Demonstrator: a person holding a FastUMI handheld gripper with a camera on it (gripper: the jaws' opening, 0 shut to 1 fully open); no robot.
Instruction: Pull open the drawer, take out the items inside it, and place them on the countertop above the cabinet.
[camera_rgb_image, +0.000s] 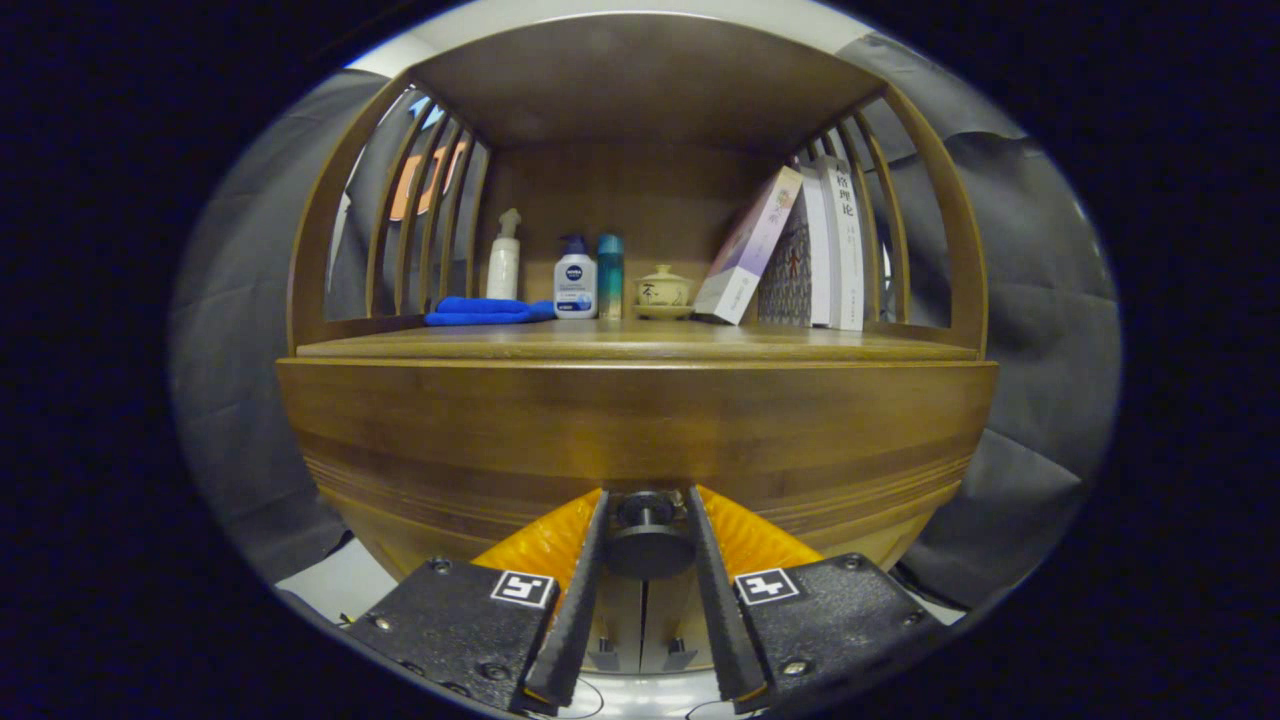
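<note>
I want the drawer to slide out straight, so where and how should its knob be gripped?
Grip the round knob on the drawer front across its sides, coming straight on from the front. It sticks out on a short stem, so the fingers can close around it; they already flank it closely, and the gripper looks nearly closed on it.

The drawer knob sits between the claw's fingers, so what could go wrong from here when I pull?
1. The claw flanks the small round drawer knob; whether both fingers press it is unclear, so a loose hold could slip off.
2. The drawer front looks fully shut; pulling off-axis might jam it.
3. A jerk could shake the countertop, where a book leans and bottles stand upright, so they might topple.
</note>
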